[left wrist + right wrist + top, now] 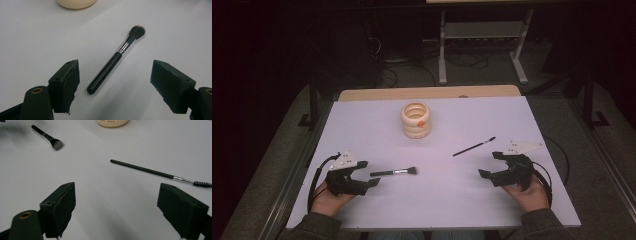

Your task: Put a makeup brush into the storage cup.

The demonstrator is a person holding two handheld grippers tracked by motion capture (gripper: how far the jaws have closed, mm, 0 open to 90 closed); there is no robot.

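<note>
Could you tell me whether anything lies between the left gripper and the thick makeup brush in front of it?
Nothing visible does. The left gripper is open, and the makeup brush lies just ahead of it on bare table. The cream ringed holder stands farther back, off that path.

Room dim, corners near black. Counter [377,125] topped with pale lilac-white sheet, evenly lit; bare wooden edge [432,92] showing along far side. Dark metal frame rails [294,175] flank counter left and right. Floor [482,70] grey carpet, darker toward edges. Beyond counter, light grey metal stand [482,30] with two splayed legs and low crossbar shelf. Black cables [402,75] lie tangled on floor near stand's left leg. Dark upright post [313,100] left of counter, another at right.
</note>
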